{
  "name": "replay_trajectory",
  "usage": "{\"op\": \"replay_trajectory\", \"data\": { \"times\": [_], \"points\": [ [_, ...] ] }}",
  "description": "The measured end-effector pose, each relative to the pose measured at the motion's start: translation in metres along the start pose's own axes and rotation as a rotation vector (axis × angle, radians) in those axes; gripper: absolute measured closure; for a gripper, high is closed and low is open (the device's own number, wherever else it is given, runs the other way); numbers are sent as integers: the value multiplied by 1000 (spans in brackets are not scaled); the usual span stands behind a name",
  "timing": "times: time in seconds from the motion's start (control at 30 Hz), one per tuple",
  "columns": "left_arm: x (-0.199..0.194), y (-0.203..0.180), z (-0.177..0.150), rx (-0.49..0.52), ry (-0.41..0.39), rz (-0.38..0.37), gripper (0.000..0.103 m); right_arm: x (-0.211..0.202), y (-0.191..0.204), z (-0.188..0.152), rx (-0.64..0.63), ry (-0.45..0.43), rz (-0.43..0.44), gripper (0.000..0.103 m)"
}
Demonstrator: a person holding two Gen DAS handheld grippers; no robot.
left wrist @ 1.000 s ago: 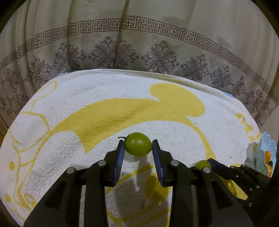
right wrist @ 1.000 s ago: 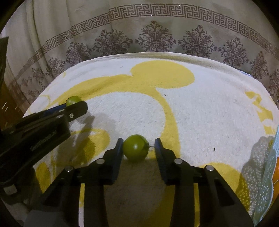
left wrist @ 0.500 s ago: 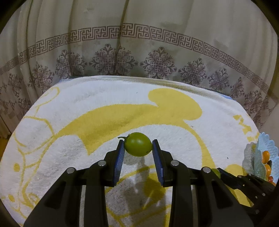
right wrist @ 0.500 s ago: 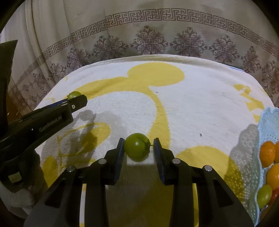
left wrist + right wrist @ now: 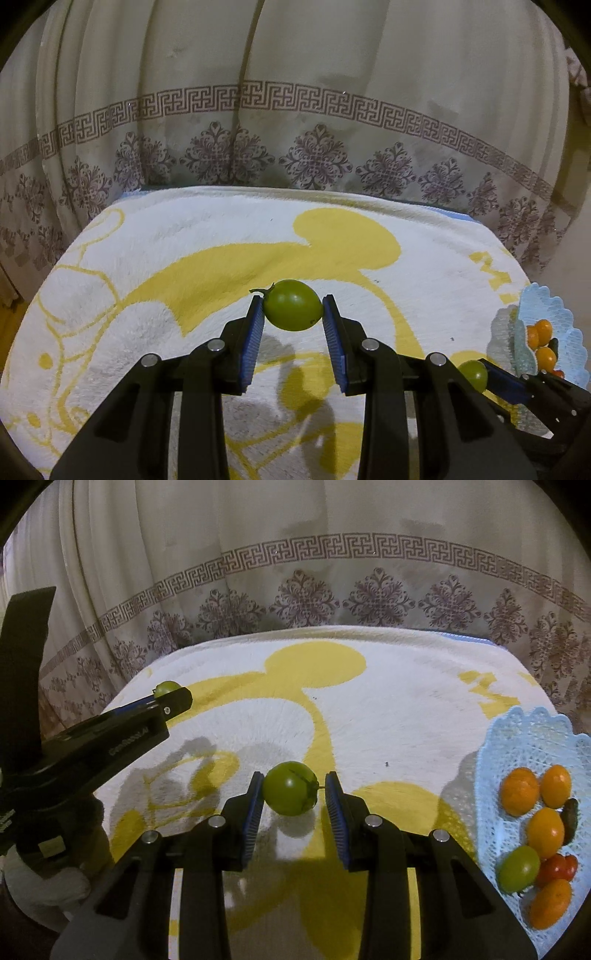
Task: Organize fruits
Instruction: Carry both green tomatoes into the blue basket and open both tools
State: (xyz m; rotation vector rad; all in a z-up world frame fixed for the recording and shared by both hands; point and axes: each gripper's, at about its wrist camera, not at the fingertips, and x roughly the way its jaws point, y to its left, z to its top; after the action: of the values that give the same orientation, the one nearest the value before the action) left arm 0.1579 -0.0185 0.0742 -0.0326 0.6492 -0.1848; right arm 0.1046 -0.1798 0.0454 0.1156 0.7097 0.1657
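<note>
Centrally, a white towel (image 5: pixel 207 236) with yellow figures covers the table, backed by a patterned curtain (image 5: pixel 295 110). Left gripper (image 5: pixel 293 314) and right gripper (image 5: pixel 294 794) each clamp a green tomato above it; a blue basket (image 5: pixel 532 734) holds fruit at right.

Only lettering seen: pale embossed wording along the side of the left hand-held gripper (image 5: pixel 168 696), right wrist view. Too blurred to read. No other text.
</note>
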Motion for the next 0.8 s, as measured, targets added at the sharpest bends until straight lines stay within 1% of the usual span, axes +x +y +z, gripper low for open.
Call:
{"op": "replay_trajectory", "data": {
  "times": [0.53,0.8],
  "points": [
    [-35,-35,-1,64,-59,-77,70,-48,-30,-9,68,-66,-44,68],
    [-47,-57,-7,109,-70,-120,70,-71,-52,-14,113,-89,-80,68]
  ]
}}
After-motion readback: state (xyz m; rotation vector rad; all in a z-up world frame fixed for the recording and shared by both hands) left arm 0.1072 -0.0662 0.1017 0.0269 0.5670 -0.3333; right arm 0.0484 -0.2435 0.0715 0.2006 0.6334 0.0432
